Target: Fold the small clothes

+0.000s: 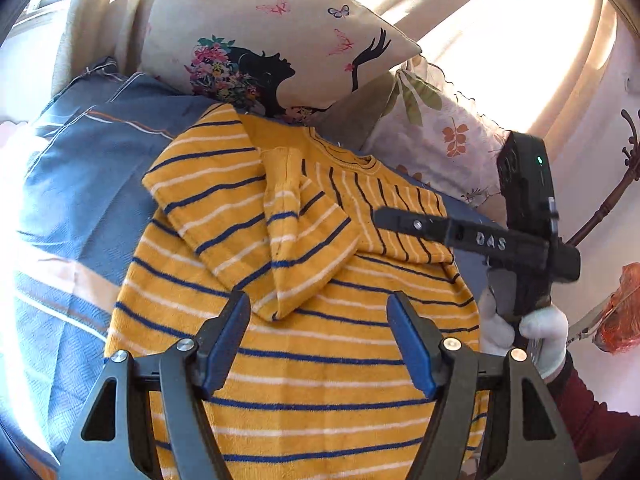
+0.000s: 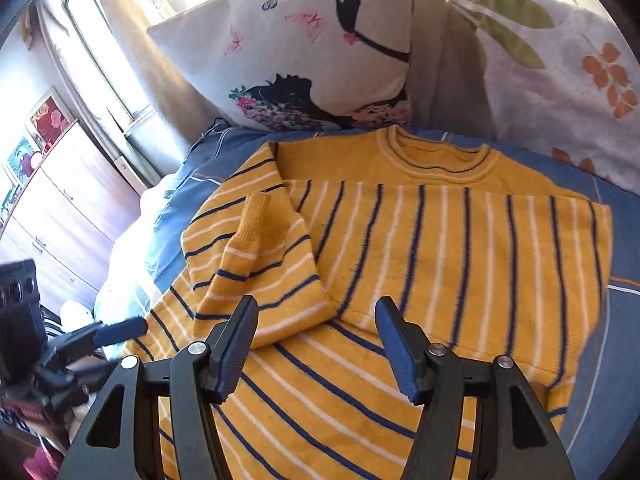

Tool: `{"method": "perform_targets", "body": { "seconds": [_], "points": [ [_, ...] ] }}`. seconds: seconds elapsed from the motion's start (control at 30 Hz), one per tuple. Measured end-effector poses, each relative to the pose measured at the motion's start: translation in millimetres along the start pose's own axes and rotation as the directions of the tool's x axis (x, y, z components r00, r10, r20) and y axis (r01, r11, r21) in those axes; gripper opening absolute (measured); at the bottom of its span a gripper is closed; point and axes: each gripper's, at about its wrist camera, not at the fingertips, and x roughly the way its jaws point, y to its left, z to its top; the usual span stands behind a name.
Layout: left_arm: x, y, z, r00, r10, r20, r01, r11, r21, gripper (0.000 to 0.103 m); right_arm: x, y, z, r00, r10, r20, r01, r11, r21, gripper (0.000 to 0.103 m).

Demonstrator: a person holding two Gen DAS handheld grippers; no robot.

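A yellow sweater (image 1: 304, 360) (image 2: 440, 240) with blue and white stripes lies flat on the blue bedspread (image 1: 80, 184). Both sleeves are folded in across its body, and the left sleeve's cuff (image 2: 256, 216) points toward the collar (image 2: 436, 160). My left gripper (image 1: 318, 300) hangs open over the sweater's lower body with nothing between its pads. My right gripper (image 2: 317, 302) is open too, above the spot where the two folded sleeves meet. In the left wrist view the right gripper (image 1: 386, 218) reaches in from the right over the folded right sleeve, held by a white-gloved hand (image 1: 536, 332).
A butterfly-print pillow (image 1: 272, 40) (image 2: 312, 60) and a leaf-print pillow (image 1: 440, 128) (image 2: 560, 64) lean at the head of the bed, just beyond the collar. A wooden dresser (image 2: 68, 208) and a bright window stand to the left. Blue bedspread (image 2: 612, 320) shows around the sweater.
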Motion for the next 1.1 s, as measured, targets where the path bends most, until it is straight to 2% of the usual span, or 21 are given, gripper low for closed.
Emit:
{"method": "perform_targets", "body": {
  "seconds": [0.1, 0.17, 0.2, 0.27, 0.33, 0.37, 0.4, 0.47, 0.53, 0.63, 0.73, 0.8, 0.87, 0.97, 1.03, 1.1],
  "points": [
    [-3, 4, -7, 1.000, 0.011, 0.023, -0.011, 1.000, -0.010, 0.070, 26, 20, 17, 0.999, 0.039, -0.026, -0.039, 0.999, 0.018, 0.066],
    [-6, 8, -9, 0.999, -0.001, 0.039, 0.002, 1.000, -0.031, 0.070, 47, 34, 28, 0.999, 0.029, -0.045, -0.027, 0.999, 0.027, 0.066],
    [-7, 11, -9, 0.999, -0.003, 0.045, 0.005, 0.999, -0.042, 0.070, 58, 41, 31, 0.998, 0.007, -0.056, -0.006, 1.000, 0.018, 0.066],
    [-11, 15, -8, 0.998, 0.007, 0.063, -0.004, 0.998, -0.057, 0.070, 84, 53, 37, 0.991, -0.097, -0.088, 0.096, 0.995, -0.015, 0.065],
    [-17, 18, -7, 0.997, 0.026, 0.079, -0.021, 0.998, -0.065, 0.070, 105, 54, 39, 0.979, -0.162, -0.124, 0.159, 0.987, -0.039, 0.028],
    [-20, 20, -7, 0.996, 0.030, 0.088, -0.024, 0.997, -0.071, 0.070, 108, 52, 40, 0.975, -0.174, -0.137, 0.168, 0.985, -0.049, 0.018],
    [-23, 23, -6, 0.995, 0.030, 0.096, -0.022, 0.997, -0.075, 0.070, 102, 49, 44, 0.980, -0.152, -0.128, 0.148, 0.988, -0.038, 0.008],
    [-29, 29, -3, 0.993, 0.043, 0.110, -0.034, 0.996, -0.082, 0.070, 73, 41, 54, 0.992, -0.111, -0.067, 0.111, 0.994, -0.012, 0.008],
    [-35, 36, 1, 0.991, 0.055, 0.126, -0.043, 0.995, -0.092, 0.070, 29, 31, 66, 0.991, -0.124, 0.047, 0.124, 0.992, -0.009, 0.008],
    [-37, 44, 6, 0.988, 0.066, 0.140, -0.050, 0.992, -0.116, 0.070, -32, 2, 69, 0.974, -0.140, 0.176, 0.135, 0.990, 0.040, 0.008],
    [-34, 46, 10, 0.988, 0.068, 0.142, -0.049, 0.990, -0.134, 0.070, -68, -35, 52, 0.946, -0.203, 0.254, 0.186, 0.979, 0.088, 0.008],
    [-29, 48, 11, 0.989, 0.067, 0.134, -0.047, 0.987, -0.151, 0.070, -73, -59, 30, 0.938, -0.245, 0.244, 0.221, 0.968, 0.122, 0.008],
    [-25, 48, 11, 0.991, 0.063, 0.121, -0.043, 0.987, -0.157, 0.070, -69, -84, -1, 0.951, -0.250, 0.182, 0.221, 0.961, 0.164, 0.009],
    [-18, 46, 13, 0.992, 0.070, 0.103, -0.054, 0.987, -0.153, 0.070, -59, -108, -43, 0.974, -0.215, 0.070, 0.199, 0.961, 0.191, 0.011],
    [-14, 44, 15, 0.993, 0.075, 0.095, -0.060, 0.986, -0.153, 0.070, -61, -116, -58, 0.974, -0.224, 0.032, 0.213, 0.955, 0.208, 0.016],
    [-10, 41, 17, 0.993, 0.073, 0.089, -0.059, 0.986, -0.156, 0.070, -72, -122, -60, 0.973, -0.223, 0.053, 0.205, 0.950, 0.233, 0.035]
  ]
}}
